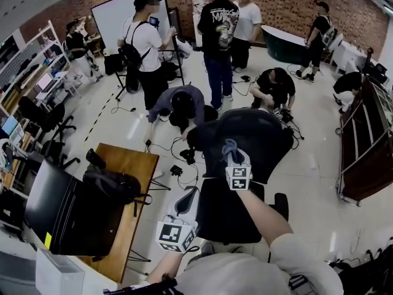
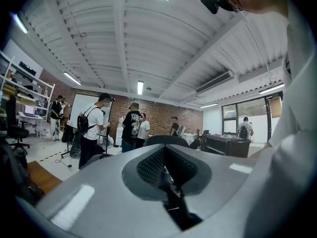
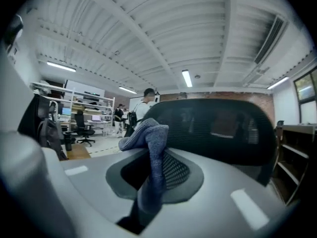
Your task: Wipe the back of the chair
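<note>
The pale glossy floor point(image 1: 313, 165) below me carries the black mesh office chair point(image 1: 245, 134), which stands near the middle of my head view. To my left, a brown wooden table point(image 1: 132, 158) stands on the same floor, with a black backpack point(image 1: 113, 183) lying on its top. Loose black cables point(image 1: 163, 147) trail across the floor beyond the table. A dark wooden trolley point(image 1: 368, 140) stands at the right edge.

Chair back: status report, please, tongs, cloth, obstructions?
Left tongs shut, empty. Right tongs shut on blue-grey knitted cloth, facing black mesh chair back. Nothing between.
</note>
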